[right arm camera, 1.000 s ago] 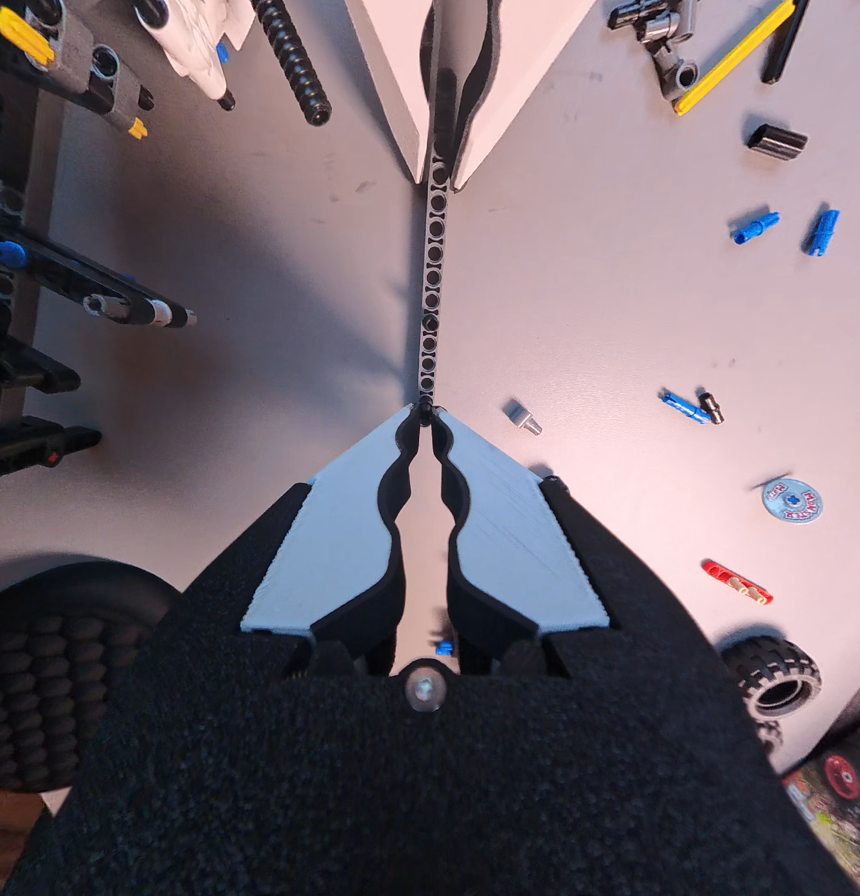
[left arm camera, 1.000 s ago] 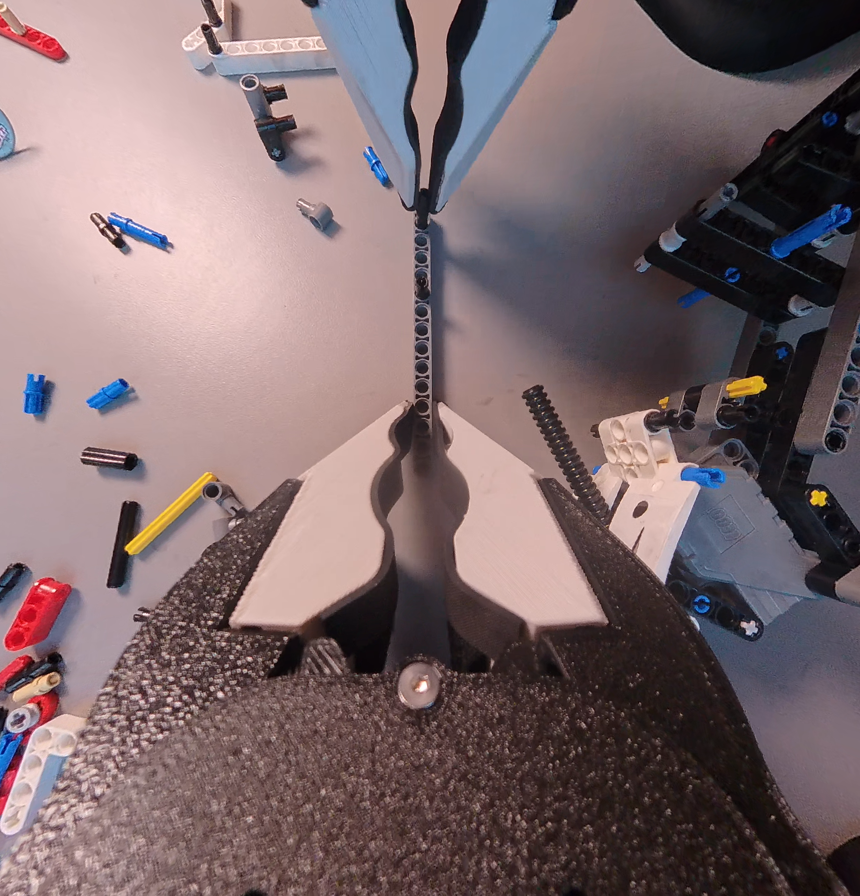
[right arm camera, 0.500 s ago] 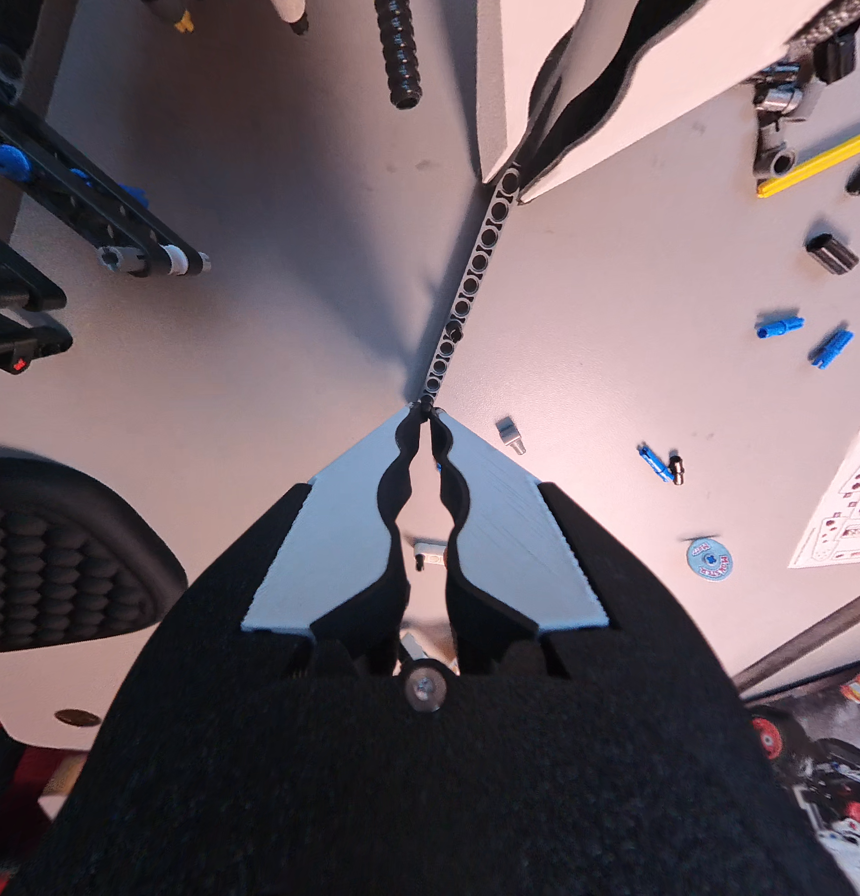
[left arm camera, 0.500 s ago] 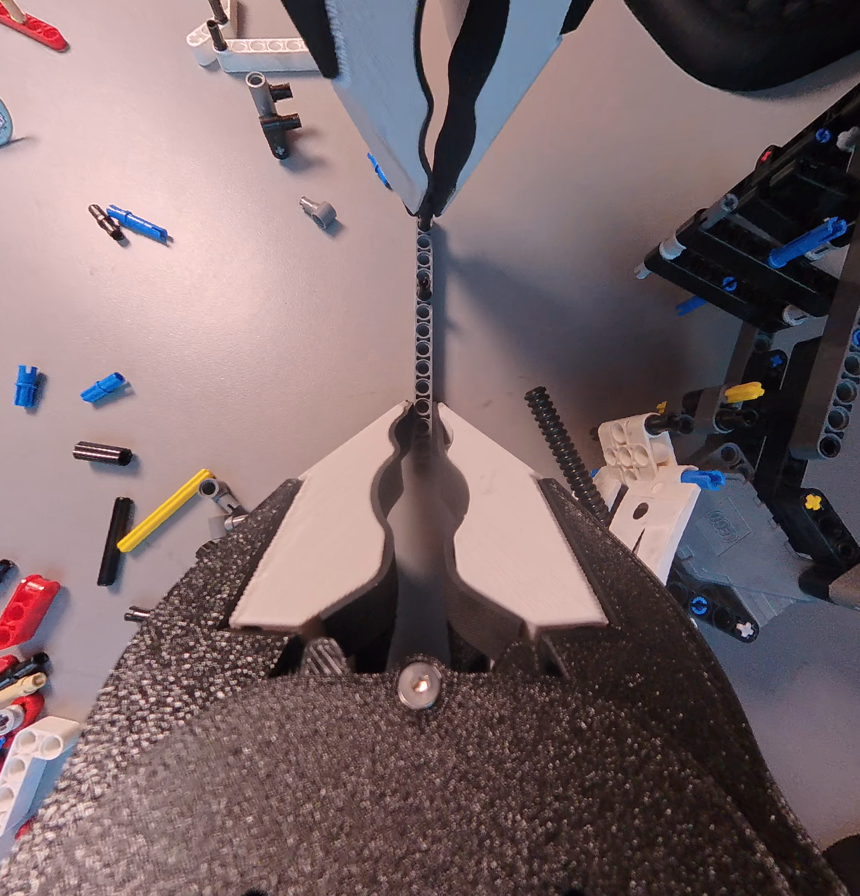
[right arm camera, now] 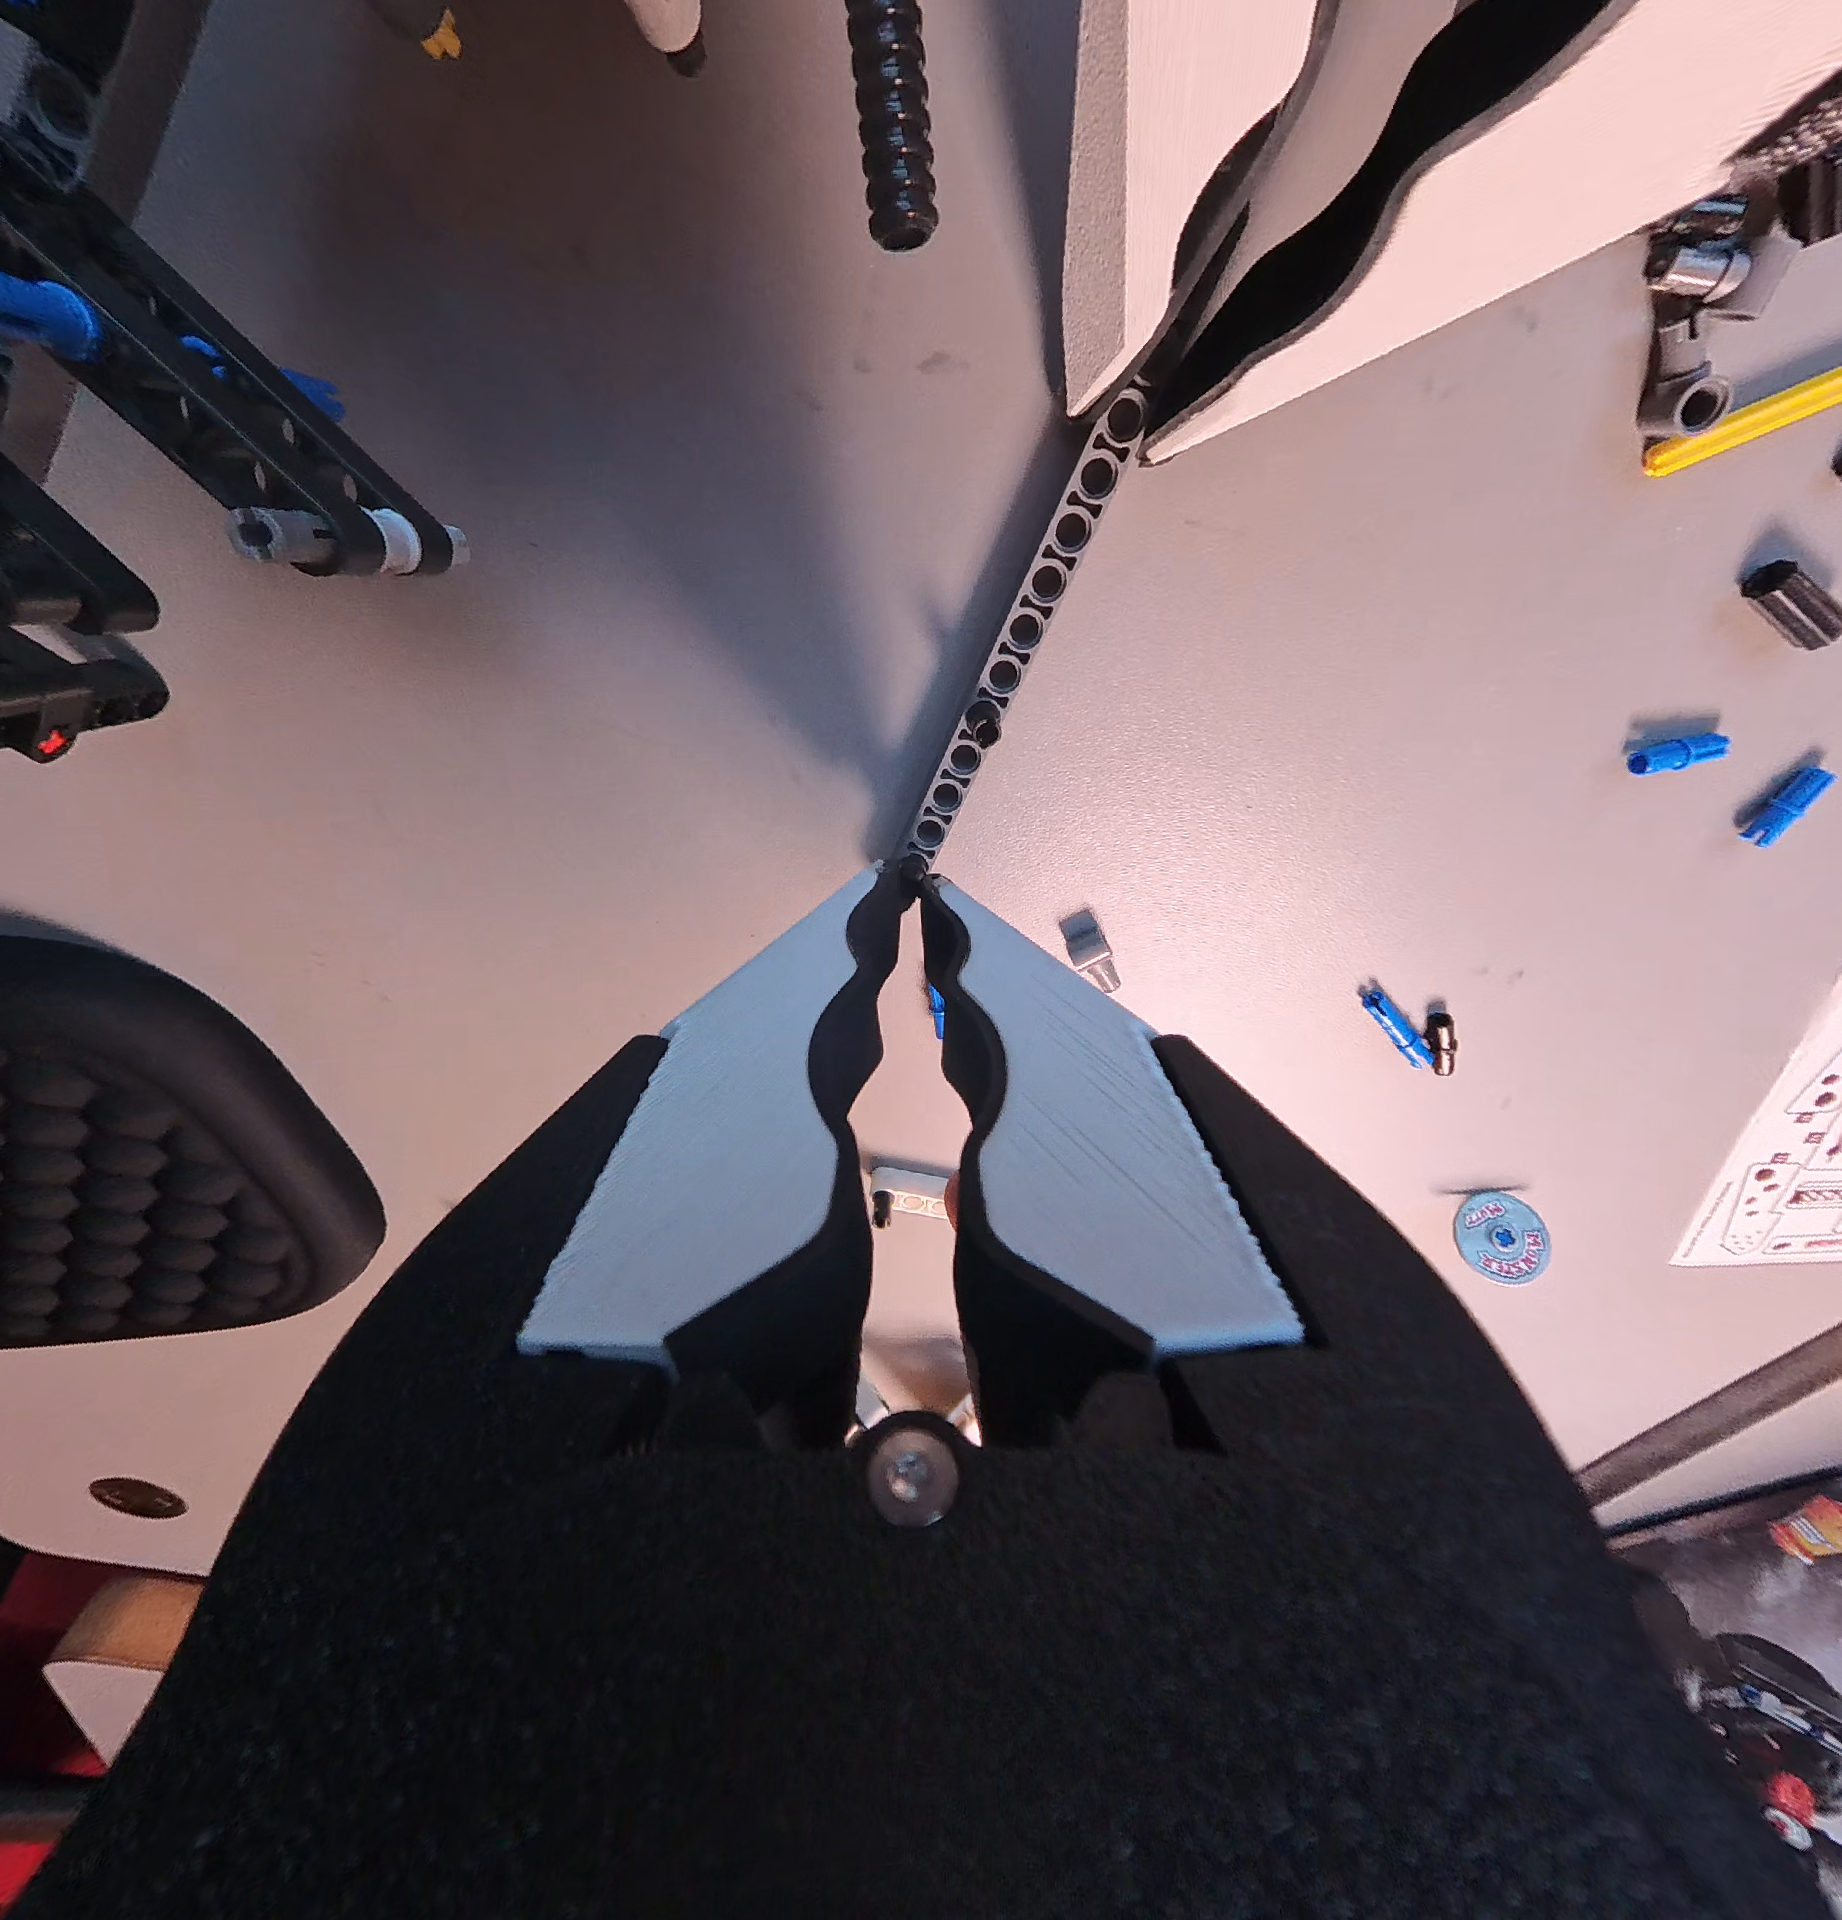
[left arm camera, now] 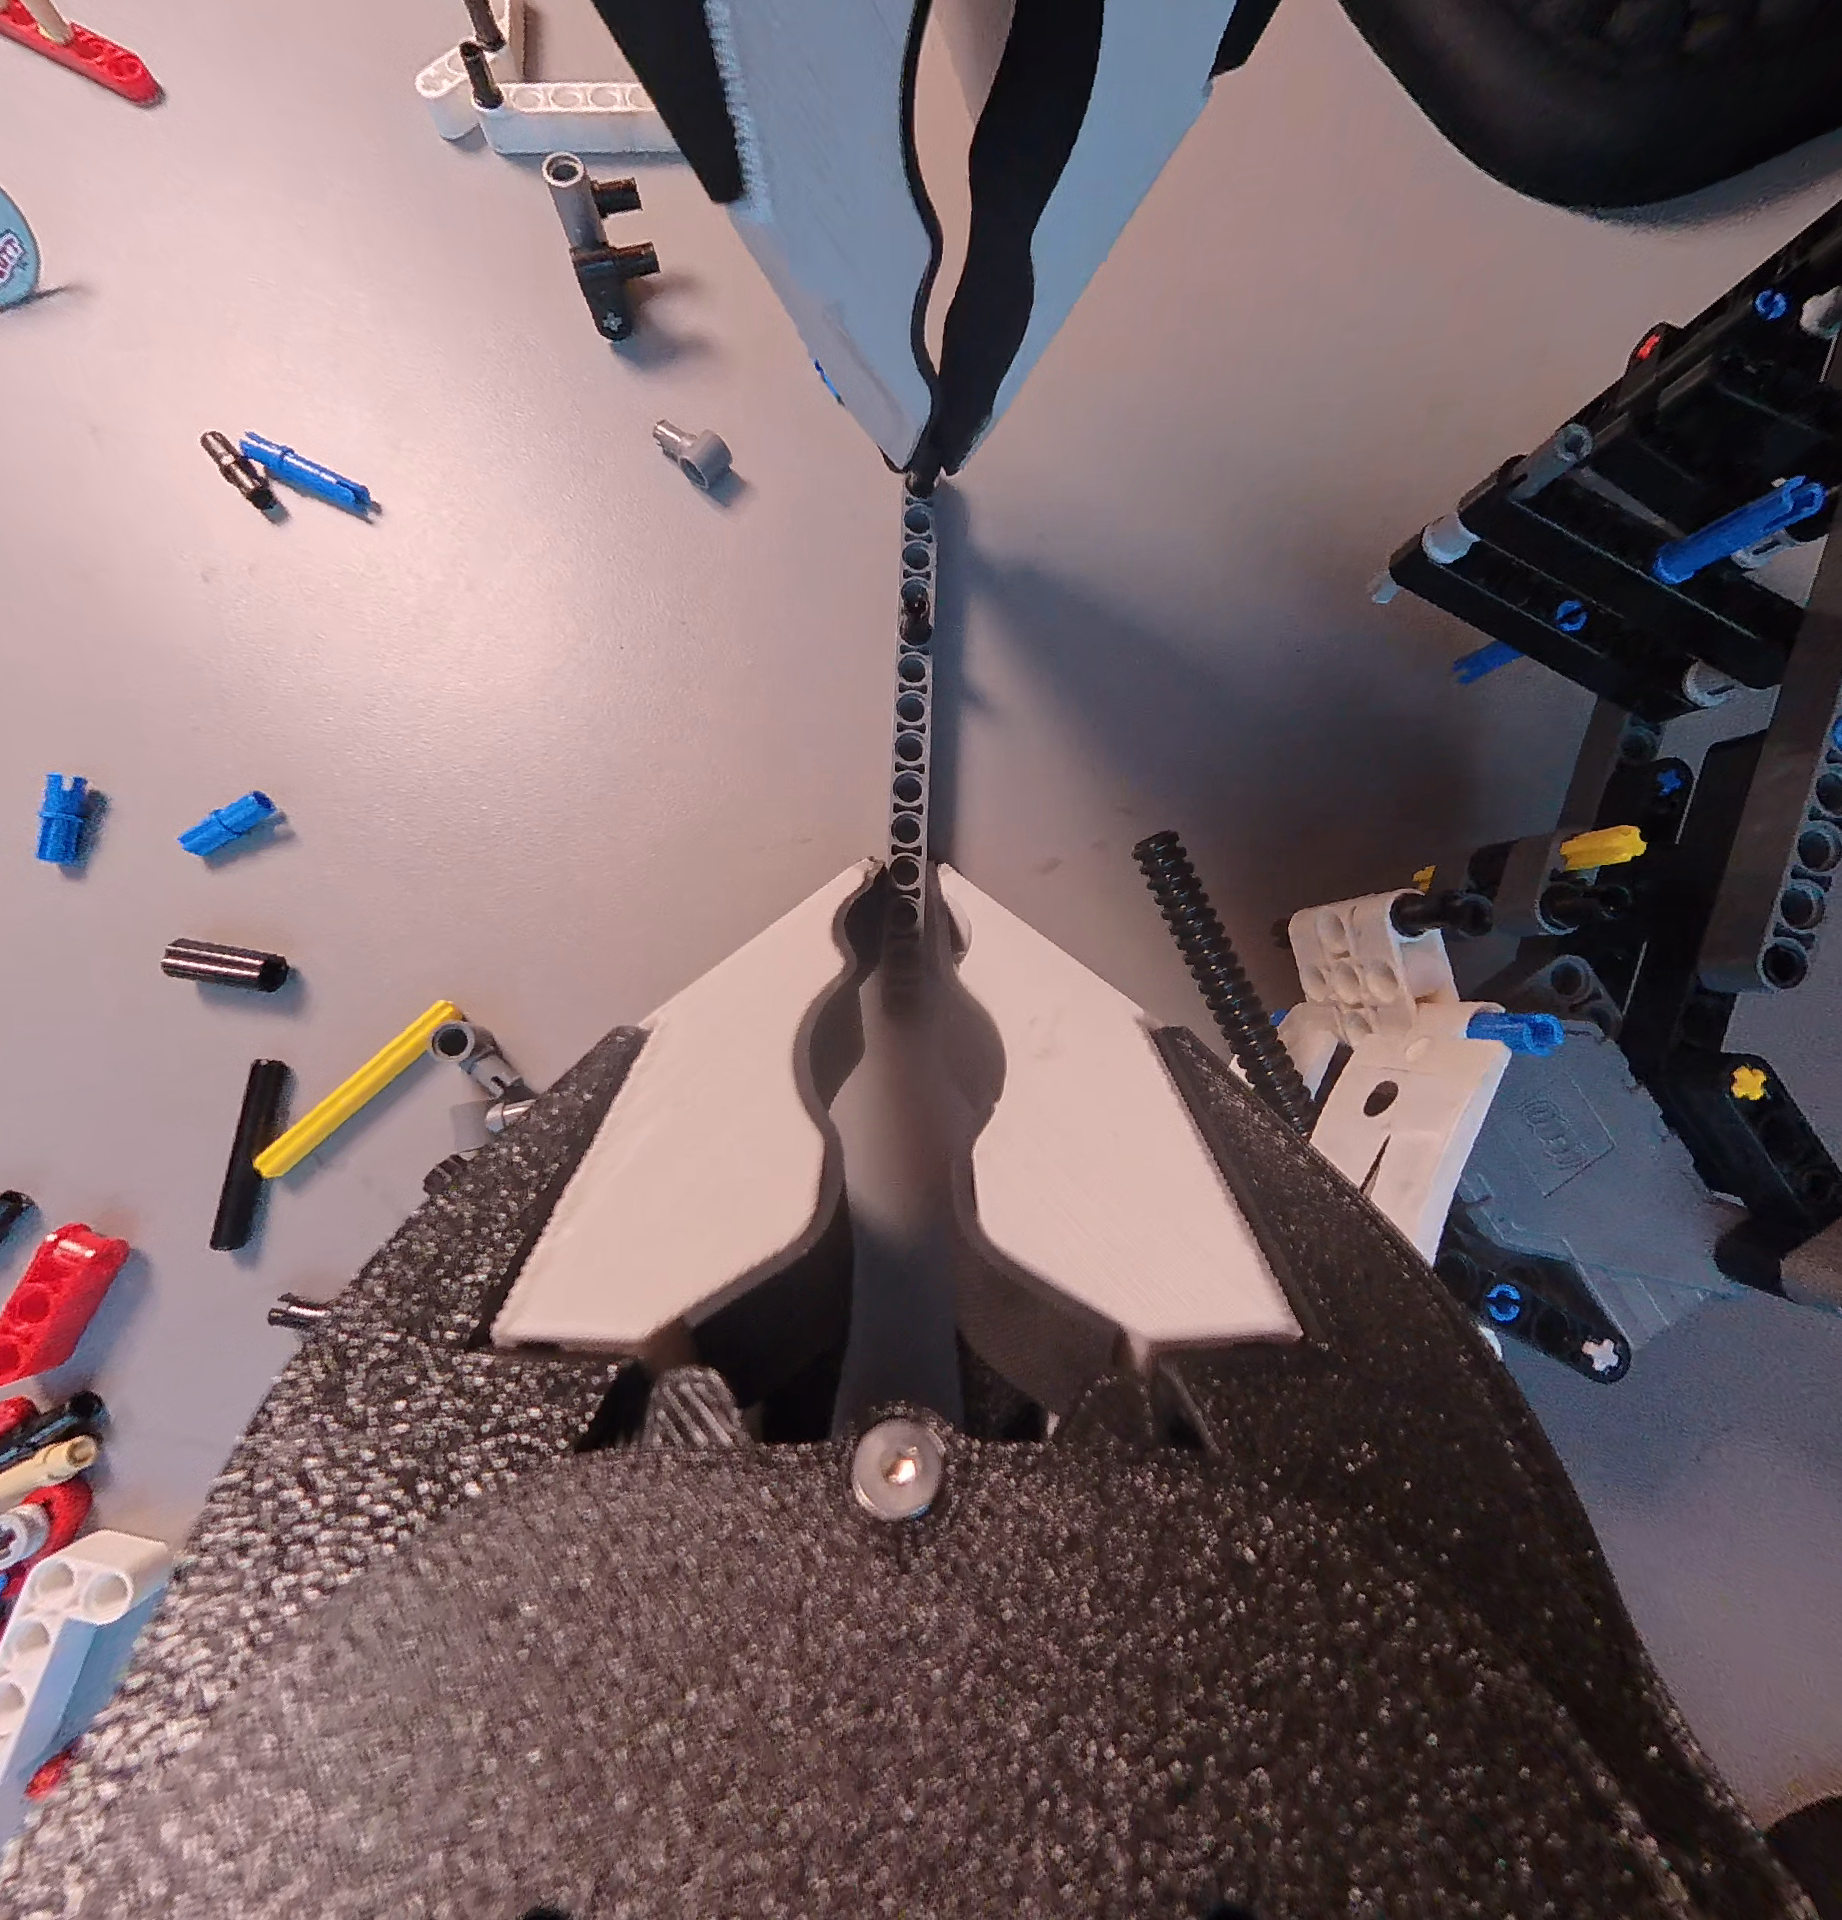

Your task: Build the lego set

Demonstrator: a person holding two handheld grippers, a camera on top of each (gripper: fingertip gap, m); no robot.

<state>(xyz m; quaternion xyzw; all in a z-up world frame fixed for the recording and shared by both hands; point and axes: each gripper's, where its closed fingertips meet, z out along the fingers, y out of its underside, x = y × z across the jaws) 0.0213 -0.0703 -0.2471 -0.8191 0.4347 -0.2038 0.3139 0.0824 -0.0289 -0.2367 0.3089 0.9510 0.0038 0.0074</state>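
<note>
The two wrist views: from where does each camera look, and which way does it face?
Left wrist view: sits on the left tool, looks along its fingers at the grey beam it grips; the right tool faces it.
Right wrist view: sits on the right tool, whose tips pinch a black pin at the beam's end.
Shared: both tools, beam, blue pins, grey table.

Both views evenly lit, moderate brightness, warm pinkish cast on the grey table (left arm camera: 543, 644). Soft-edged shadows fall right of the long grey beam (left arm camera: 912, 707) in the left wrist view and left of it in the right wrist view. No hard glare; mild sheen on table centre. Strong wide-angle bending at frame edges. Left gripper (left arm camera: 909, 878) body and right gripper (right arm camera: 901, 878) body near the lens slightly soft; table parts sharp.
</note>
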